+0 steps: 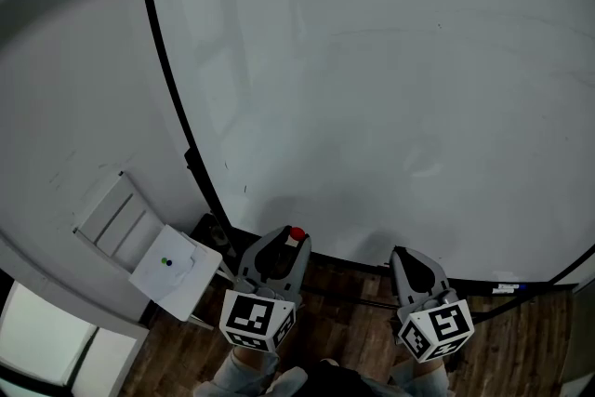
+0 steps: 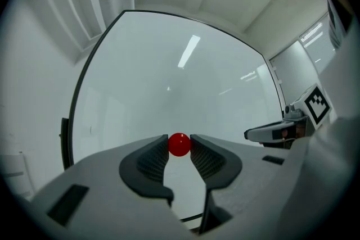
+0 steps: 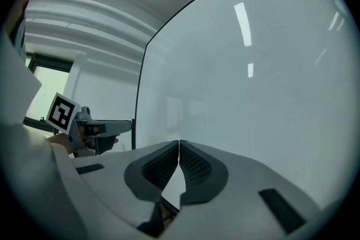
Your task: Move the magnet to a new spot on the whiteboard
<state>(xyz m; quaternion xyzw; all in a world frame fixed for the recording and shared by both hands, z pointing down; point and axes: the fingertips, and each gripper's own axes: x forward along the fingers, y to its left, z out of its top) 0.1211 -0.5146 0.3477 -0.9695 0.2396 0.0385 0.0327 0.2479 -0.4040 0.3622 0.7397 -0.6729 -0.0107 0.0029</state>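
A small round red magnet (image 2: 179, 144) sits pinched between the tips of my left gripper (image 2: 179, 146), which is shut on it. In the head view the magnet (image 1: 297, 233) shows at the tip of the left gripper (image 1: 291, 240), low against the bottom edge of the large whiteboard (image 1: 390, 79). My right gripper (image 1: 399, 253) hangs to the right of it, also near the board's lower edge, its jaws (image 3: 179, 146) shut with nothing between them. Whether the magnet touches the whiteboard (image 2: 169, 81) surface I cannot tell.
The whiteboard's black frame (image 1: 165, 70) runs down its left side. A white wall (image 1: 65, 88) lies left of it, with a small white shelf or chair (image 1: 175, 270) below. Wooden floor (image 1: 344, 321) lies under the grippers. The left gripper (image 3: 90, 127) shows in the right gripper view.
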